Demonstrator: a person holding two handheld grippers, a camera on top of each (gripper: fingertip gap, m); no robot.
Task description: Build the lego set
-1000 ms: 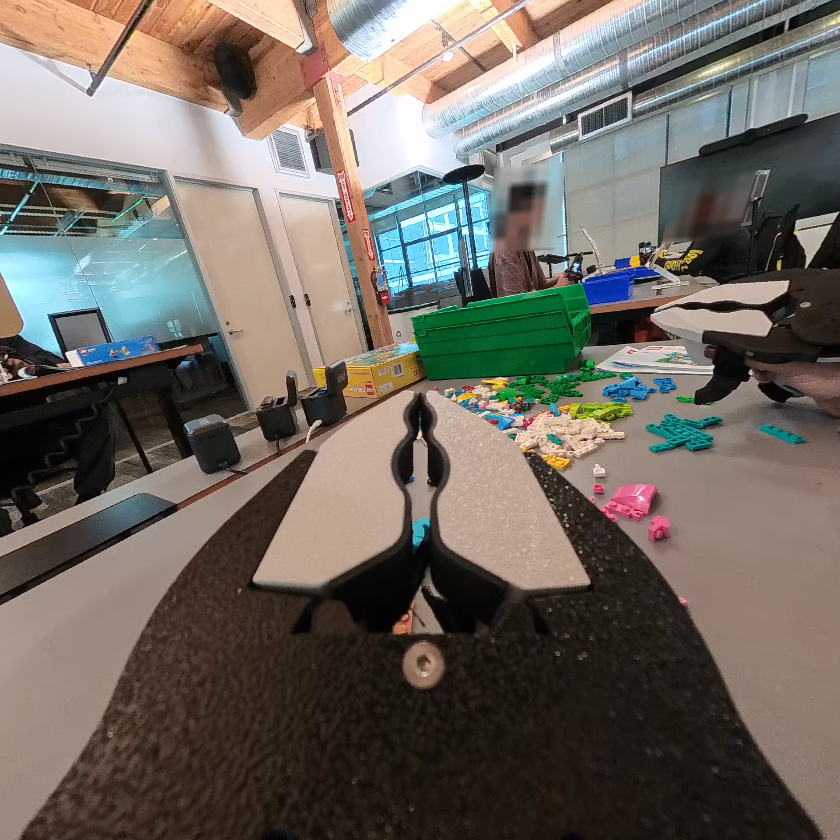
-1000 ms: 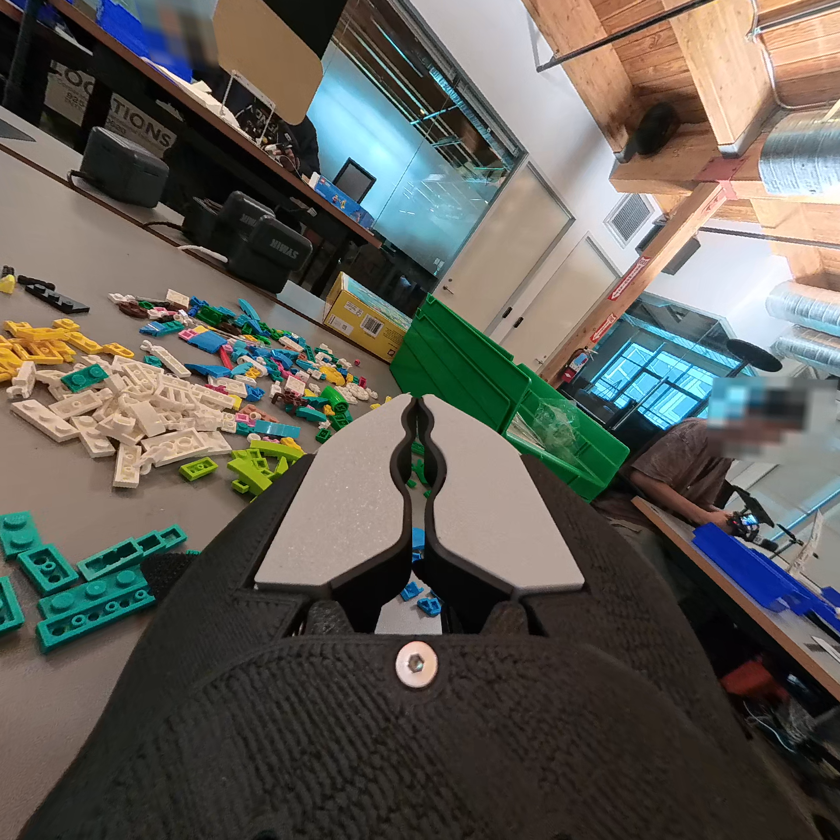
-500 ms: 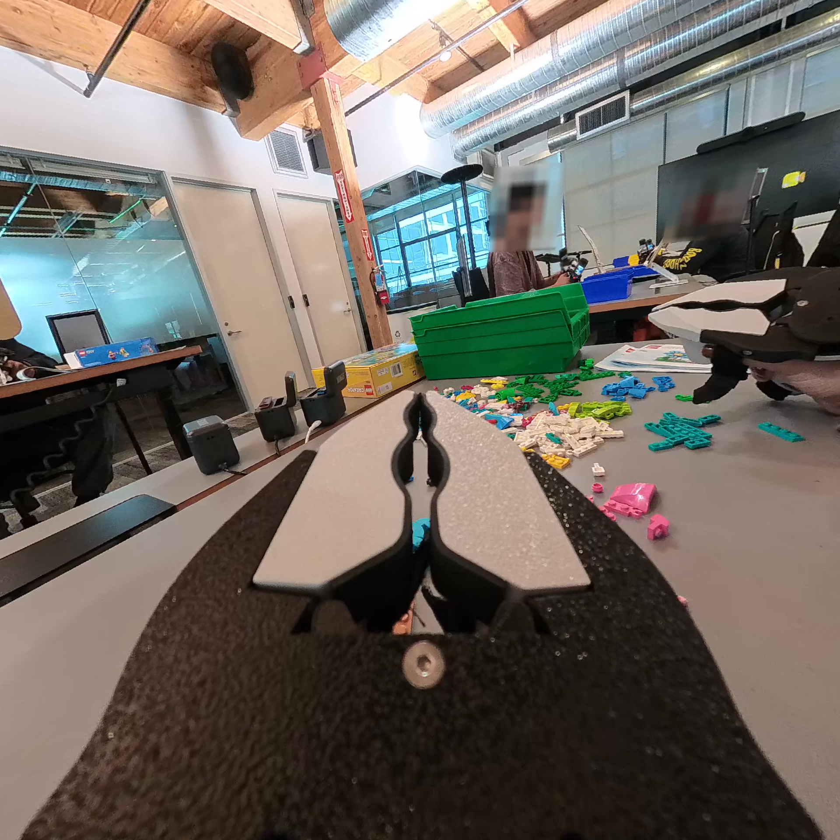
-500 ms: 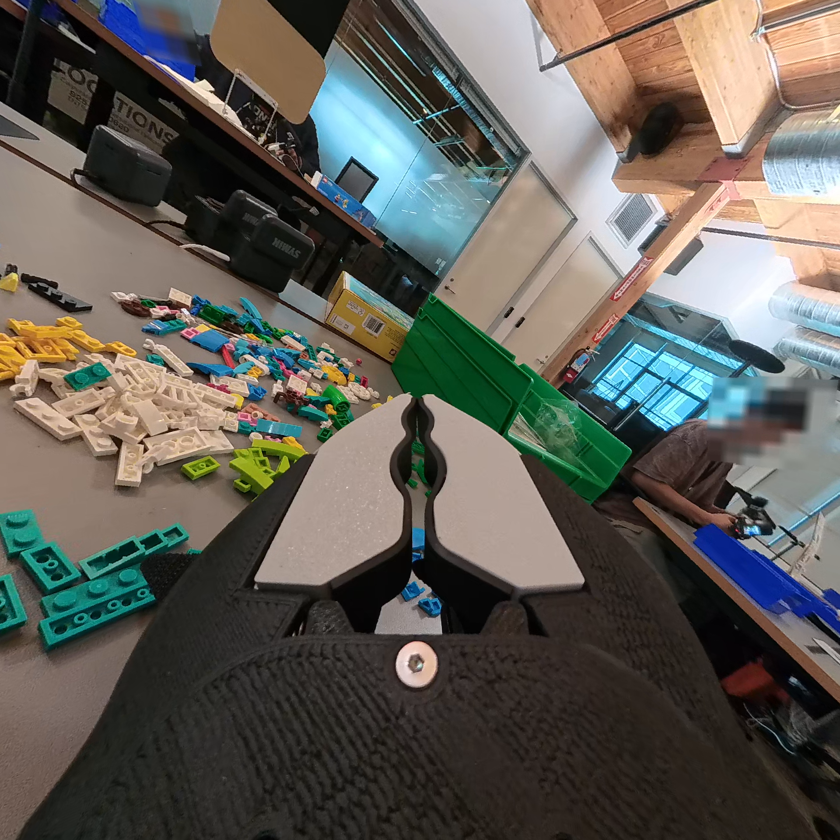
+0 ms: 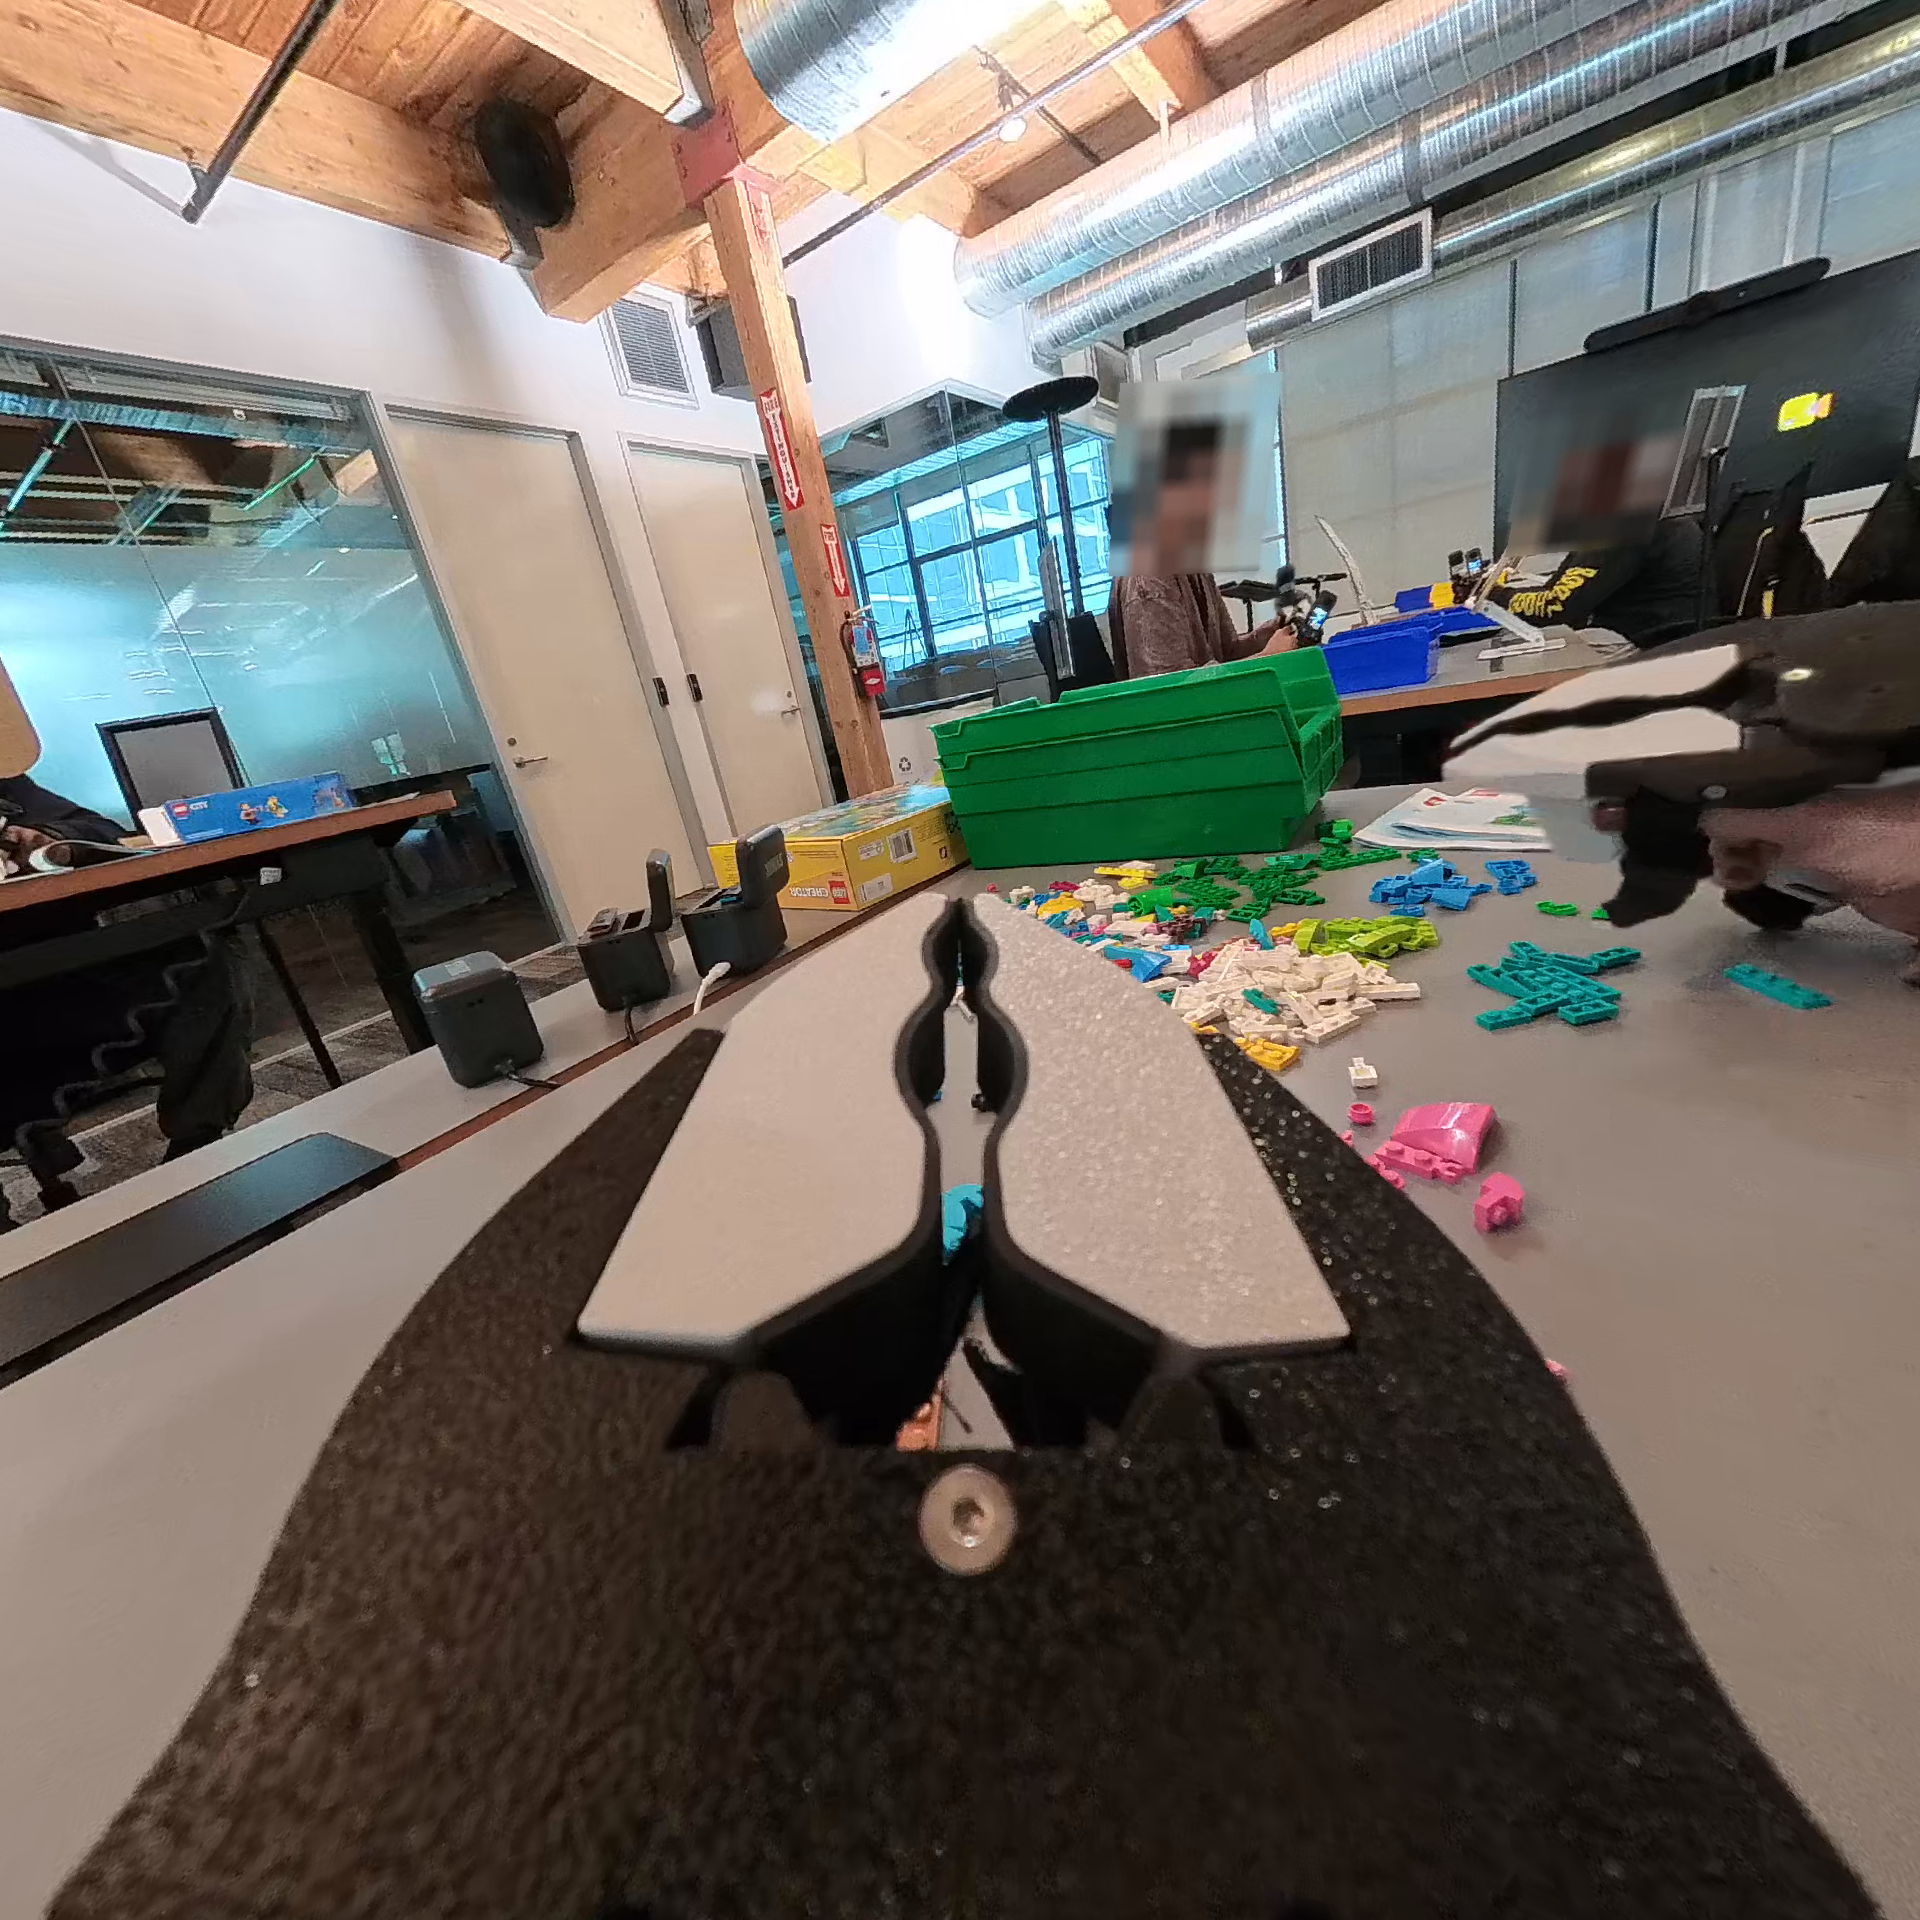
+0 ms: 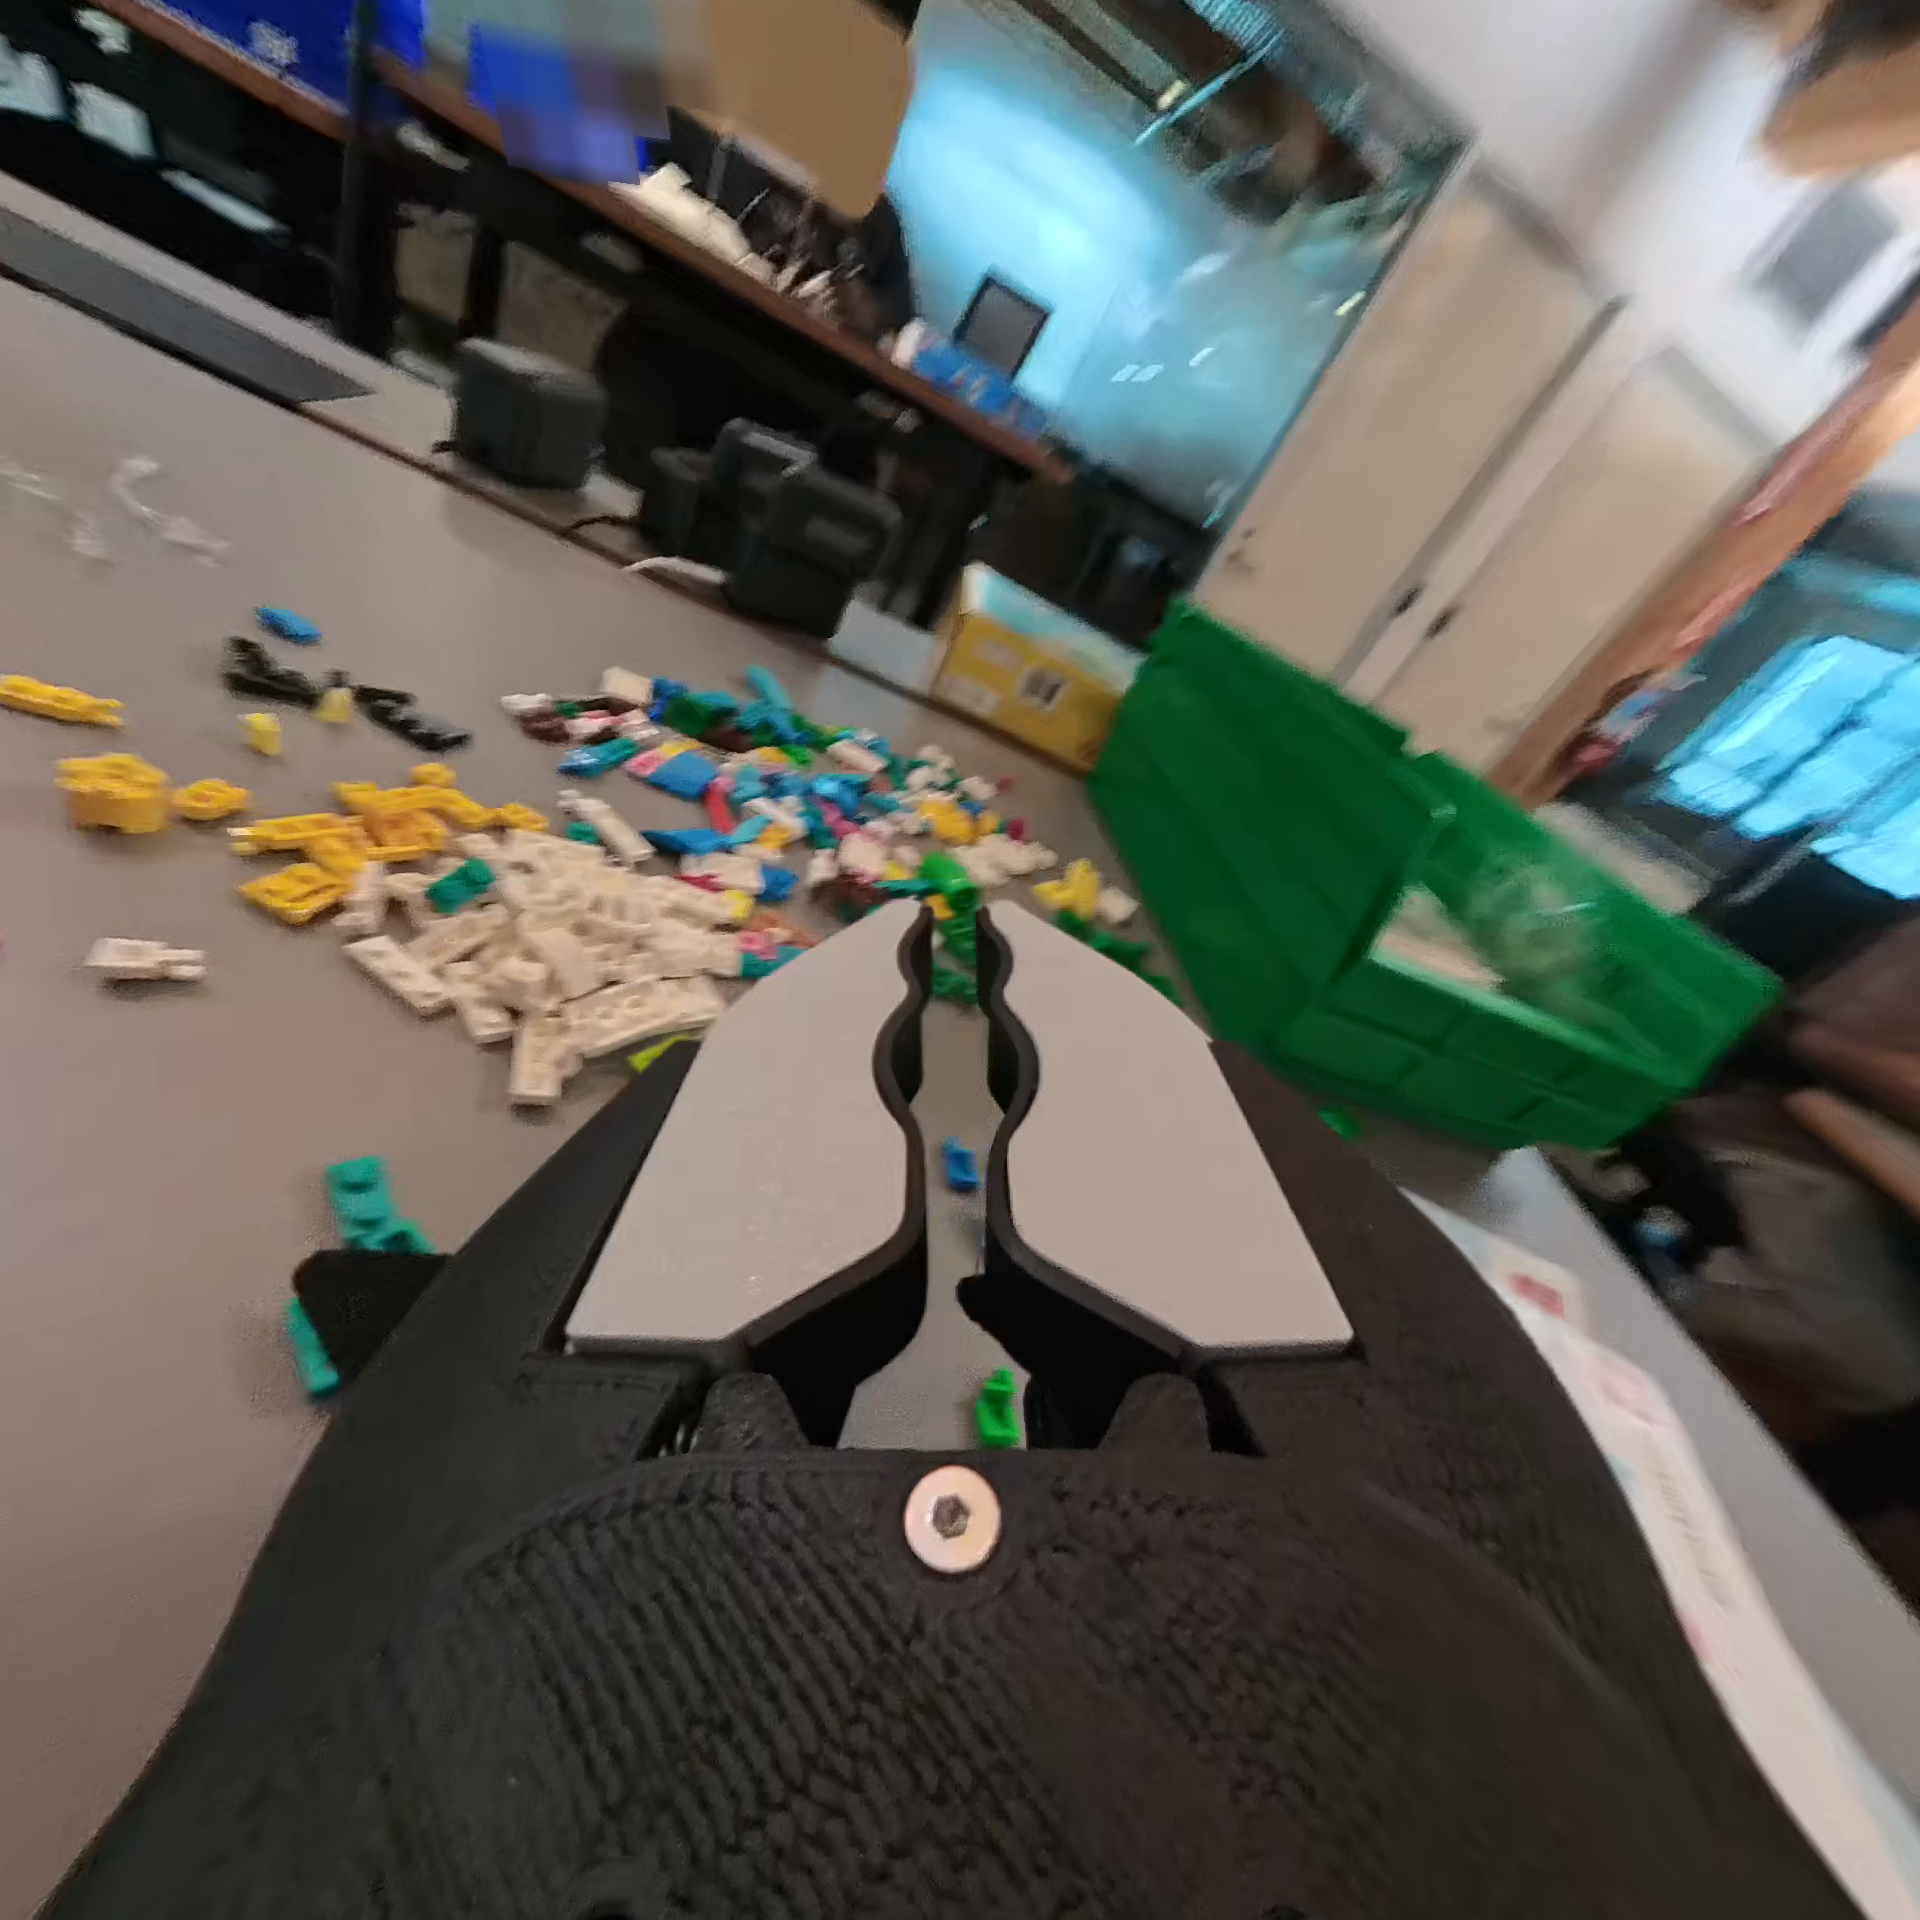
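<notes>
Left wrist view, left to right. A black charger block [image 5: 478,1018] and two open black cases [image 5: 681,935] stand at the far edge of the grey table [image 5: 1714,1299], with a yellow box [image 5: 842,862] behind them. The left gripper [image 5: 964,912] lies low over the table, its jaws closed tip to tip; a small blue piece [image 5: 960,1210] shows in the slit farther back, and whether it is pinched or merely lies below cannot be told. Stacked green bins [image 5: 1132,769] stand behind the loose bricks: a white heap [image 5: 1288,987], lime pieces [image 5: 1371,935], blue pieces [image 5: 1429,888], teal plates [image 5: 1548,982] and, nearer, pink pieces [image 5: 1439,1138]. A booklet [image 5: 1455,819] lies beyond them. At the right edge a hand [image 5: 1808,862] holds the right gripper above the table.

Right wrist view, blurred by motion, left to right. Yellow pieces [image 6: 312,831] lie beside a white heap [image 6: 551,966], with mixed coloured bricks [image 6: 790,790] behind and teal plates [image 6: 364,1205] close to the gripper body. The right gripper [image 6: 954,914] has its jaws slightly parted and holds nothing; green pieces [image 6: 951,888] lie on the table past its tips, and a blue piece [image 6: 961,1162] and a green piece [image 6: 997,1408] show on the table through the gap. The green bins [image 6: 1351,914] stand to the right, the booklet [image 6: 1621,1475] at the table's near right edge.
</notes>
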